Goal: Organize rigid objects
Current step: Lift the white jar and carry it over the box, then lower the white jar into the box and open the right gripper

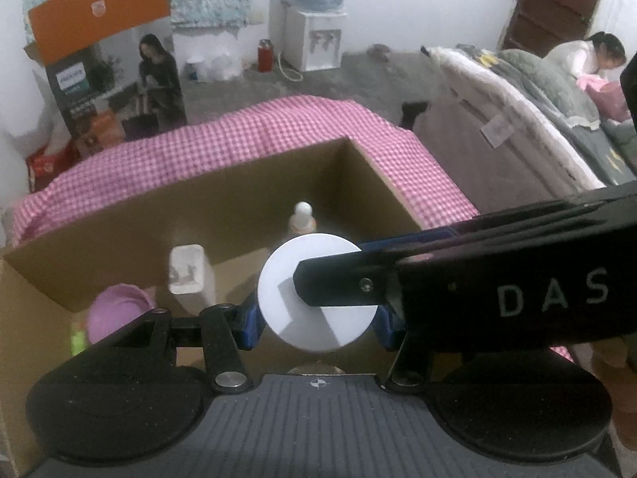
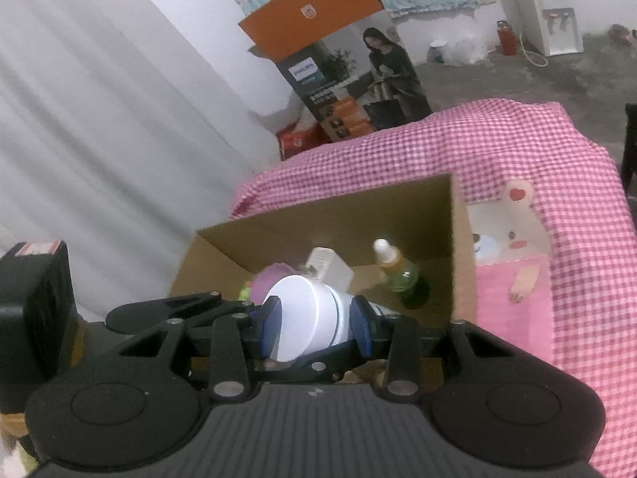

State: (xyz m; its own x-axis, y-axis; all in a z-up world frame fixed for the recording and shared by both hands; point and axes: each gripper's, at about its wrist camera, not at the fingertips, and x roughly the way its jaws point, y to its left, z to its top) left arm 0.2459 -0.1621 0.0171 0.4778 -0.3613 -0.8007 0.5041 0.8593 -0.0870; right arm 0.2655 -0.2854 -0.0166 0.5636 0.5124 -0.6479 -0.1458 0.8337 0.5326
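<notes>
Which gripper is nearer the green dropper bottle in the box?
Right, it seems. The right gripper, clamping the white jar, sits just short of the bottle; the left gripper, also on that jar, has it farther ahead.

Dim, flat indoor light fills both wrist views, leaving colours muted and the frames grainy, with the black gripper housings in the foreground nearly featureless. A hard shadow falls across the white round lid (image 1: 318,292) in the left view, while the inside of the cardboard box (image 1: 239,215) sinks into murky brown shade and the bottles within it smear into soft, blurred shapes. Fisheye distortion bows the pink checked cloth (image 2: 517,147) and the pale curtain (image 2: 99,139), and dark vignetting clips the corners of each frame.
</notes>
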